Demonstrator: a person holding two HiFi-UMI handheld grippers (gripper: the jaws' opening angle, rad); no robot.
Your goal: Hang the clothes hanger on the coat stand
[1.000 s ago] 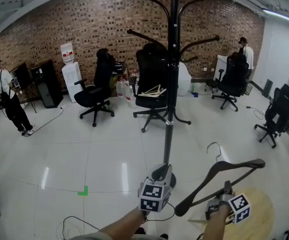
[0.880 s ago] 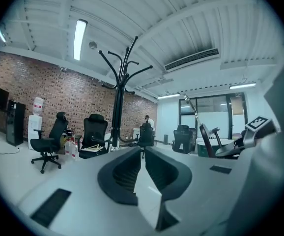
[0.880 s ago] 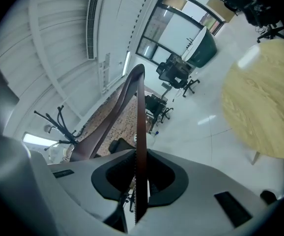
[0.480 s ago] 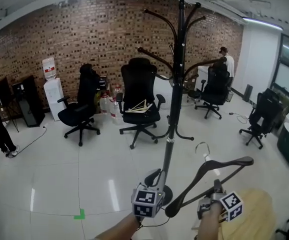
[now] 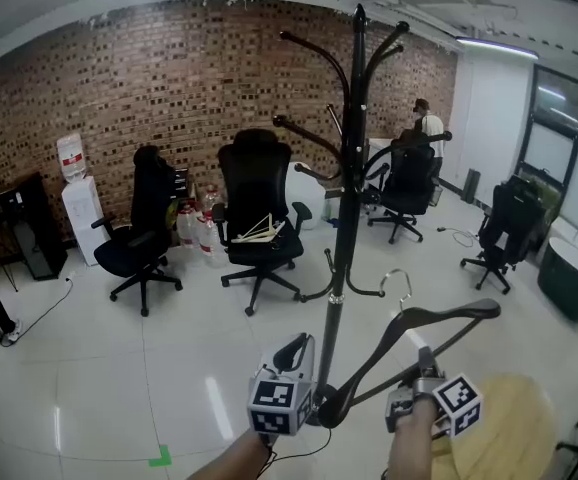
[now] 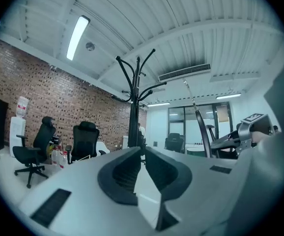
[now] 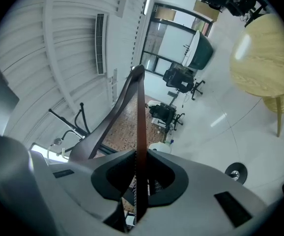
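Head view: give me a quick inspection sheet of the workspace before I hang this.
Surface: glossy white floor; round wooden table at lower right.
Job's things: clothes hanger held near the coat stand, hook not yet on an arm.
Clutter: office chairs, bottles, water dispenser.
Grippers: right gripper shut on the hanger's lower bar; left gripper shut, empty.
Cables: floor cable at left.
Surroundings: brick wall; person at the back.
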